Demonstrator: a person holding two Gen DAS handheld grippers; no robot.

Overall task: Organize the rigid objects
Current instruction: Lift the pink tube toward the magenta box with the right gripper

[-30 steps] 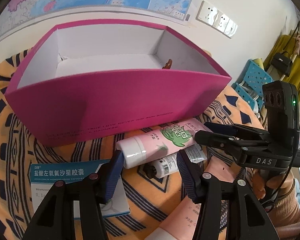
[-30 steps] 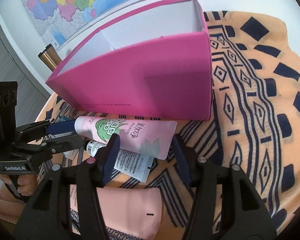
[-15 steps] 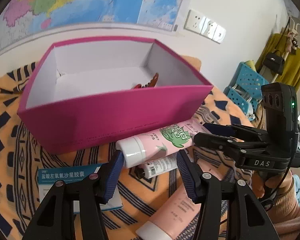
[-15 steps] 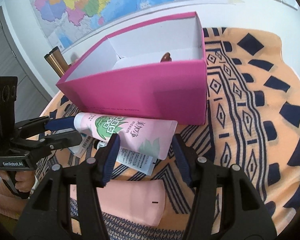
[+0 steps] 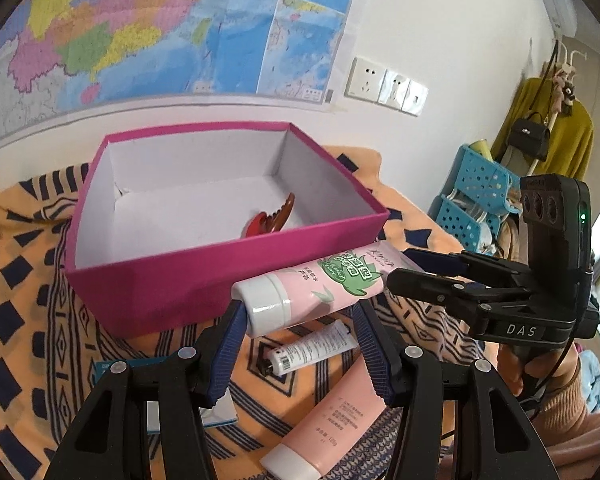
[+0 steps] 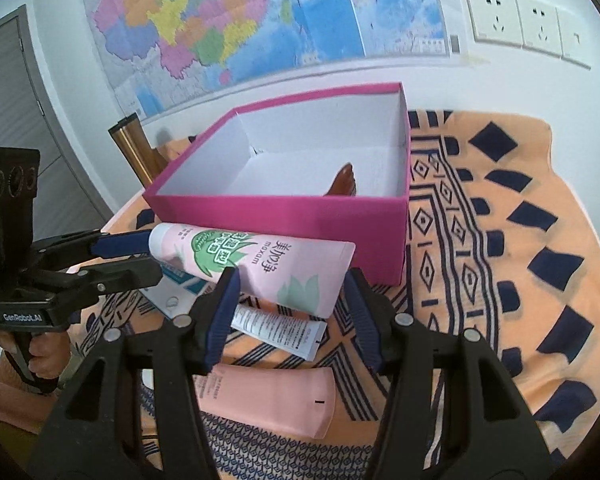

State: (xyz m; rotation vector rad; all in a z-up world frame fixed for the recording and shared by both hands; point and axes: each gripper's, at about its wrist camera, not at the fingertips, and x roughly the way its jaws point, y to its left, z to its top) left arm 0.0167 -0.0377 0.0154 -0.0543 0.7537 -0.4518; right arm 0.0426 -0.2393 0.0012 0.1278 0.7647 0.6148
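Left hand-held gripper [image 5: 300, 320] clamps the cap end and right hand-held gripper [image 6: 288, 292] the crimped end of the pink aloe tube [image 6: 256, 264], held clear of the patterned cloth [image 6: 500, 260]. The tube hangs just near of the magenta box [image 5: 172, 280], which contains a brown hair claw [image 5: 270, 220].

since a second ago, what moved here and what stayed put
The pink aloe tube, clamped at its cap end by the left claw and at its flat end by the right claw, has risen off the cloth toward the rim of the pink box. Both grips held. The small white tube, the peach tube and the box stayed put.
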